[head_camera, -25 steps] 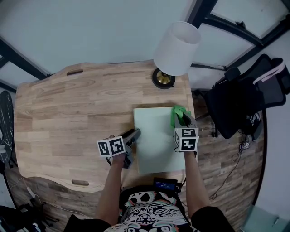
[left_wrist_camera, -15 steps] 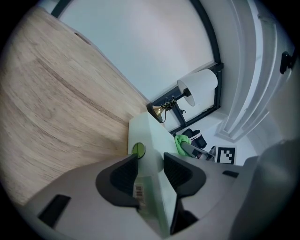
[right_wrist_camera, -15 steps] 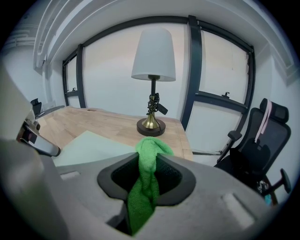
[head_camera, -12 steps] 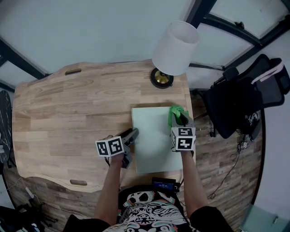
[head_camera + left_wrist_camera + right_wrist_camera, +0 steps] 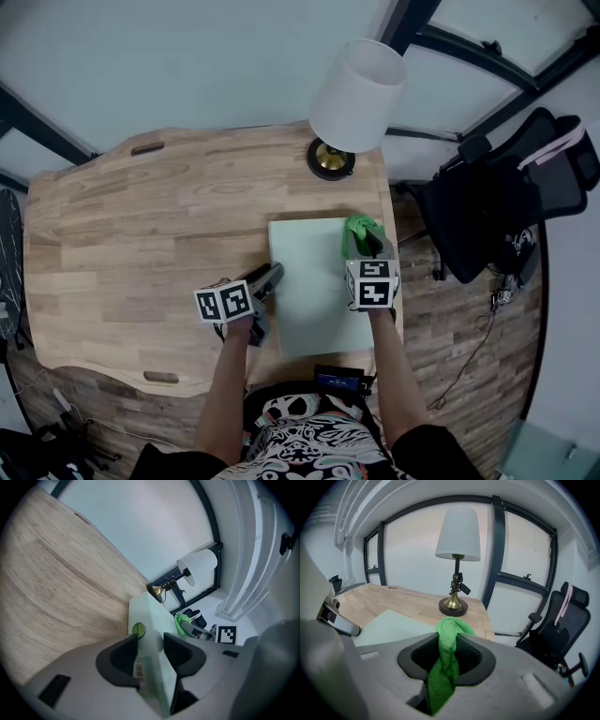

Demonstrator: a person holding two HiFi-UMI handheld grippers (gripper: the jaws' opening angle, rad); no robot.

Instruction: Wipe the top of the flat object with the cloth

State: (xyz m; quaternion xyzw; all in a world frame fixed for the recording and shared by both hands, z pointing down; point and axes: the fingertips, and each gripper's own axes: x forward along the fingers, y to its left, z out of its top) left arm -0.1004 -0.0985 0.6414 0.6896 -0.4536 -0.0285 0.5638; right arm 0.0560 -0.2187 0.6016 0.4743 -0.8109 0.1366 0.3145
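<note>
A pale green flat box (image 5: 314, 281) lies on the wooden table near its right front edge. My left gripper (image 5: 265, 281) is shut on the box's left edge; in the left gripper view its jaws (image 5: 149, 652) pinch that edge beside a round green sticker (image 5: 138, 629). My right gripper (image 5: 368, 246) is shut on a green cloth (image 5: 357, 230), which rests on the box's far right corner. In the right gripper view the cloth (image 5: 449, 660) hangs bunched between the jaws, with the box top (image 5: 391, 626) to the left.
A table lamp with a white shade (image 5: 356, 96) and brass base (image 5: 330, 159) stands just beyond the box. A black office chair (image 5: 502, 206) sits to the right of the table (image 5: 141, 234). The table's right edge runs close to the box.
My right gripper and the cloth have slid slightly left along the box's far edge. The left gripper keeps its hold on the box.
</note>
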